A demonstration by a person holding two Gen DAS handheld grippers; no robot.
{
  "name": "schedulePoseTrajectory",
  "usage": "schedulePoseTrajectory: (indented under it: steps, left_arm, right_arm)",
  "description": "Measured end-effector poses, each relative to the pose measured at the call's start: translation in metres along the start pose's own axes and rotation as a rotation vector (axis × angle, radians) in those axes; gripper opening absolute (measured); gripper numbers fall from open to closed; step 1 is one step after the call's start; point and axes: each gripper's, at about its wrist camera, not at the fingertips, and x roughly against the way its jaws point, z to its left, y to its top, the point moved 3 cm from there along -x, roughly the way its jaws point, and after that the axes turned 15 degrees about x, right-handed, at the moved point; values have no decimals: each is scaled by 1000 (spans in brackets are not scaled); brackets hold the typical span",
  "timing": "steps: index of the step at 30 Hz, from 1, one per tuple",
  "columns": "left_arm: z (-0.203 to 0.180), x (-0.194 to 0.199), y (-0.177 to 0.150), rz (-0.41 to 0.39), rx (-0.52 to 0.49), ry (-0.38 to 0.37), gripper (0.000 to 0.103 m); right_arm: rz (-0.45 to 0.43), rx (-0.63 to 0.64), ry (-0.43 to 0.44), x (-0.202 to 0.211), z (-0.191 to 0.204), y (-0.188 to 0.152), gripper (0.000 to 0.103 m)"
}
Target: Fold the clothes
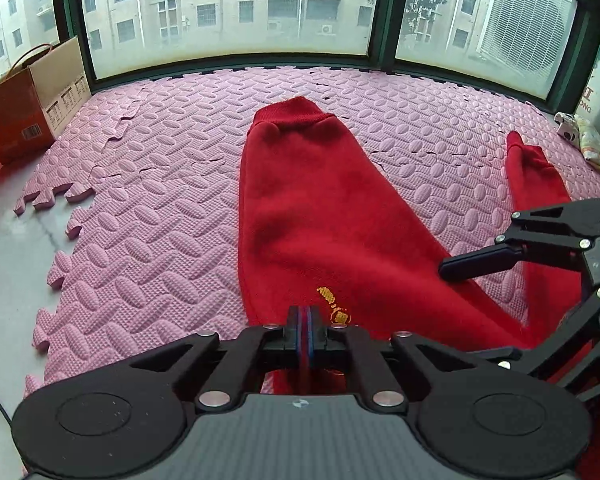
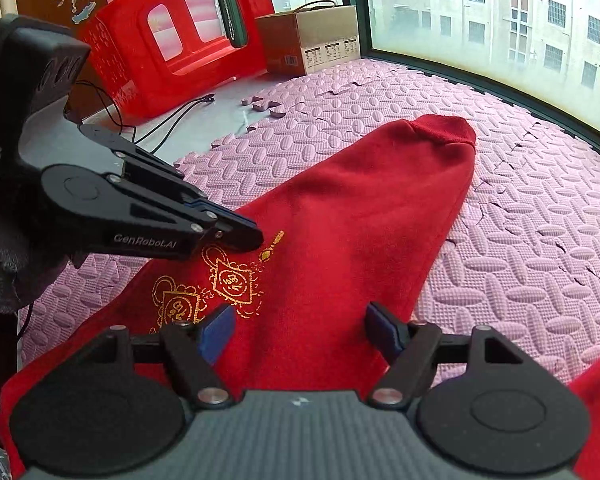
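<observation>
A red sweatshirt (image 1: 320,216) with gold print (image 2: 232,280) lies on the pink foam mat (image 1: 160,200). One sleeve stretches toward the window and ends in a ribbed cuff (image 1: 296,114). The other sleeve (image 1: 528,168) lies off to the right. My left gripper (image 1: 305,320) is shut on the sweatshirt's fabric beside the print and holds it slightly raised; its tip (image 2: 244,236) also shows in the right wrist view. My right gripper (image 2: 300,334) stands open over the sweatshirt body with cloth beneath its blue pads (image 2: 216,336). One of its fingers (image 1: 476,260) shows at the right of the left wrist view.
A cardboard box (image 1: 32,96) stands at the mat's far left corner by the window. A red plastic stool (image 2: 172,40) and black cables (image 2: 172,116) are on the bare floor to the left. Patterned cloth (image 1: 592,140) lies at the far right.
</observation>
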Motion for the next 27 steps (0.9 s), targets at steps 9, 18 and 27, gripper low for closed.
schedulePoseTrajectory:
  steps: [9, 18, 27]
  left_arm:
    - [7, 32, -5, -58, 52, 12, 5]
    - [-13, 29, -35, 0, -27, -33, 7]
    - [8, 38, -41, -2, 7, -2, 7]
  right_arm:
    - [-4, -12, -37, 6, 1, 6, 77]
    - [31, -40, -216, 19, -20, 7, 72]
    - [46, 36, -218, 16, 15, 4, 72]
